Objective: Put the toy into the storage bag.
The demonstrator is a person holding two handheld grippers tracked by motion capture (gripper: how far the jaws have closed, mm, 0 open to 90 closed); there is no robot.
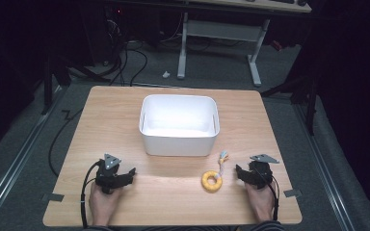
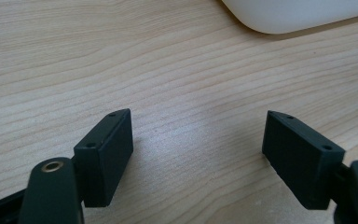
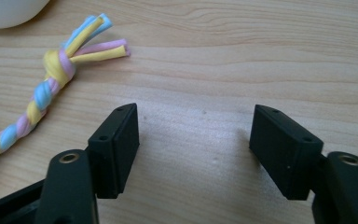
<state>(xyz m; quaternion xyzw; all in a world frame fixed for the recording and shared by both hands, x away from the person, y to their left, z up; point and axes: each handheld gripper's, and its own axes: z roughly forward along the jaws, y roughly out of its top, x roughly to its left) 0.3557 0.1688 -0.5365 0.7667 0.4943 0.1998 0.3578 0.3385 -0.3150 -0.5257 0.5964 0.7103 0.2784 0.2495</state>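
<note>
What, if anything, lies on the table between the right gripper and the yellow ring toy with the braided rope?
Nothing visible. In the high view, only bare table separates the right gripper from the ring toy. Its jaws stand open, with nothing between them.

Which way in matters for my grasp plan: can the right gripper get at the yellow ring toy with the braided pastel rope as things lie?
Probably yes. The right gripper is open and the yellow ring toy lies just beside it on bare wooden table, nothing between.

White bin stands mid-table, empty. Desk frame and cables on floor beyond.
</note>
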